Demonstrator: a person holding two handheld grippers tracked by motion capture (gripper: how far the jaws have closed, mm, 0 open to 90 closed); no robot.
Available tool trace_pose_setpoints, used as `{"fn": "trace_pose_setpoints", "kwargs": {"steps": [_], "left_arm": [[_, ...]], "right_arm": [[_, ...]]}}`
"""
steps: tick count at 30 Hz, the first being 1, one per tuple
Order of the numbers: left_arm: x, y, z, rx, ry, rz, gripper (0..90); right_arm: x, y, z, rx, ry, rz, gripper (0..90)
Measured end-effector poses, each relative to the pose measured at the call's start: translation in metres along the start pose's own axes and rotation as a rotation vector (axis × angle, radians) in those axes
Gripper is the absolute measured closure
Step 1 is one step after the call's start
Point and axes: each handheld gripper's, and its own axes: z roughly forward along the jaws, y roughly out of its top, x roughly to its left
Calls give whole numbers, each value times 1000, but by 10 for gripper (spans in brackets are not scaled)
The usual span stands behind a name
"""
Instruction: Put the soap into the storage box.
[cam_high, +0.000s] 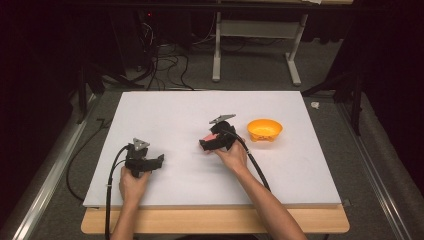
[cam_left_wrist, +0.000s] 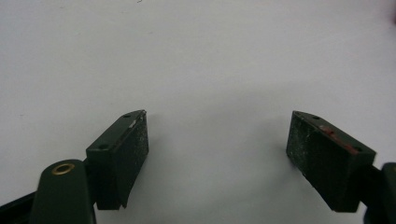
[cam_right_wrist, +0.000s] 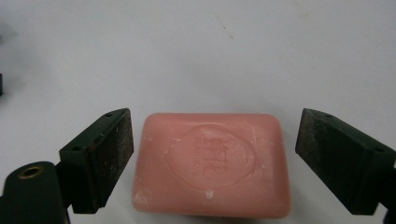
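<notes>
A pink bar of soap (cam_right_wrist: 211, 163) with a stamped oval mark lies flat on the white board. My right gripper (cam_right_wrist: 214, 154) is open around it, one jaw on each side with a small gap to the soap. From above, the right gripper (cam_high: 212, 141) sits near the board's middle with the pink soap (cam_high: 209, 136) peeking out beside it. An orange bowl (cam_high: 264, 129) stands just to its right. My left gripper (cam_left_wrist: 217, 149) is open over bare white board, and in the high view the left gripper (cam_high: 156, 161) rests at the board's front left.
The white board (cam_high: 175, 110) lies on a wooden table (cam_high: 215, 220). Black cables (cam_high: 255, 165) trail from both grippers toward the front edge. Beyond the board are a grey carpet floor, white table legs (cam_high: 217, 50) and cables.
</notes>
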Motion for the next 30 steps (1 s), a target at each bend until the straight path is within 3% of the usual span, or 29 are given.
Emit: {"fn": "trace_pose_setpoints", "kwargs": {"steps": [3,14,20,30], "left_arm": [[0,0,0,0,0,0,214],[0,0,0,-1,0,-1,214],[0,0,0,0,0,0,214],[0,0,0,0,-1,0,214]], "right_arm": [[-2,-2,5,10,9,22,118],[0,-12,18,52,11,18,118],[5,-14,19,53,-19,-33,129],[5,-15,19,47,-22,-32,138]]}}
